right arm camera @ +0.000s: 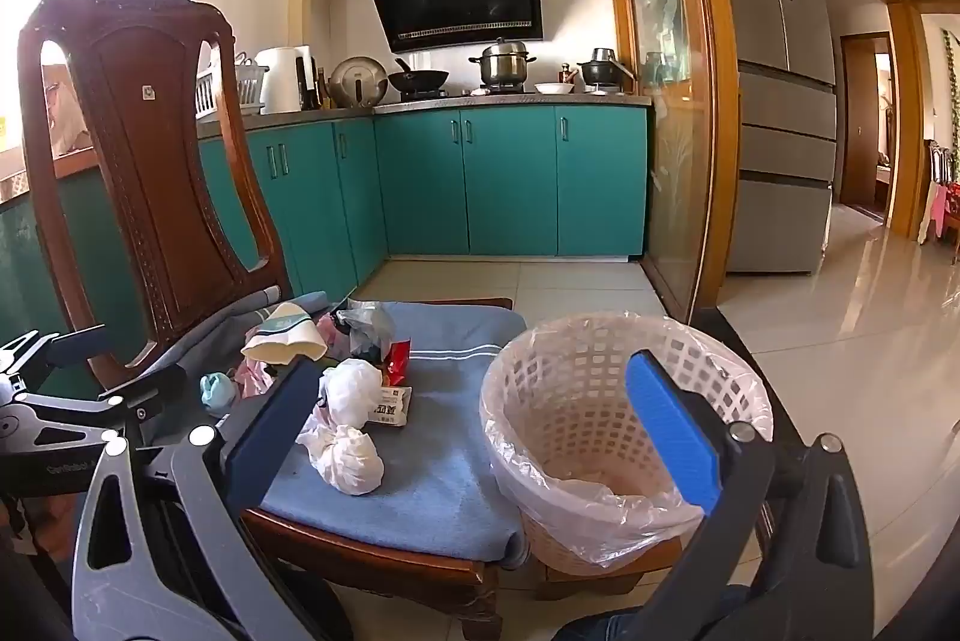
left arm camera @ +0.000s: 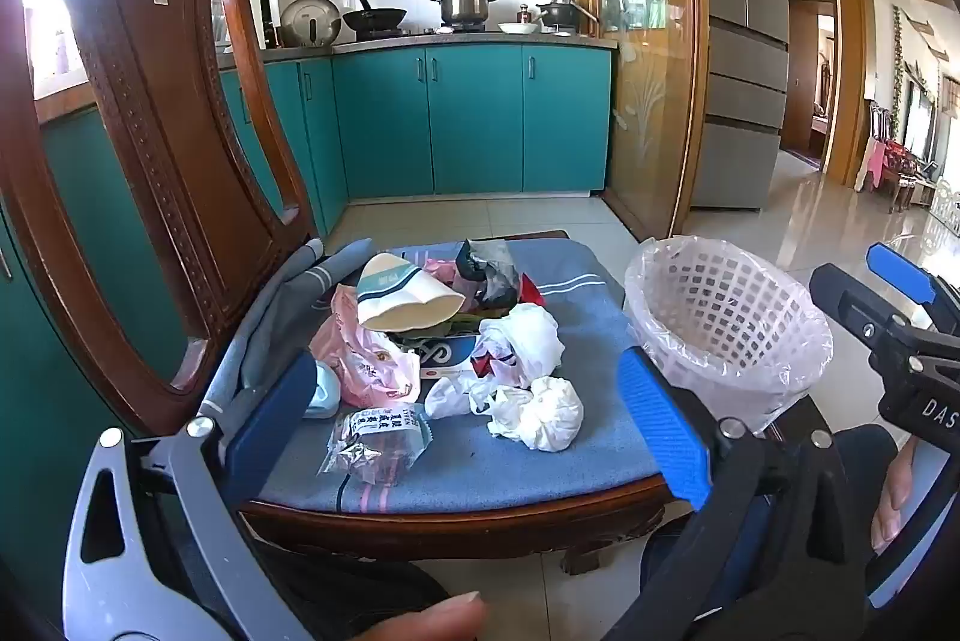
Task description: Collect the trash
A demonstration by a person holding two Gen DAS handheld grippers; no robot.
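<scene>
Saw one carved wooden chair (left arm camera: 150,149) with one blue cushion (left arm camera: 576,335) on its seat, and on that cushion the trash, all heaped toward the chair back and the middle.

Counted in the heap:
- one crushed paper cup (left arm camera: 408,299), lying on its side, mouth toward the camera
- one pink plastic bag (left arm camera: 366,365), just left of the cup and partly under it
- one clear snack wrapper (left arm camera: 375,440) with printed text, nearest the front edge
- two white crumpled wads: one tissue ball (left arm camera: 549,413) in front, one white plastic bag (left arm camera: 522,341) behind it, touching
- one flat printed box (left arm camera: 450,359) under the white bag
- one dark grey crumpled bag (left arm camera: 486,269) at the back, with a scrap of red wrapper (left arm camera: 531,290) beside it
- one small pale blue item (left arm camera: 321,395) at the left, partly hidden by a gripper finger; could not tell what it was

Found one white lattice basket (right arm camera: 600,401) lined with a clear bag, standing just right of the cushion, with no trash visible inside.

Counted two grippers. Left gripper (left arm camera: 468,419): spread wide, nothing between the pads, hovering at the cushion's front edge. Right gripper (right arm camera: 474,431): likewise spread wide and empty, straddling cushion edge and basket.
</scene>
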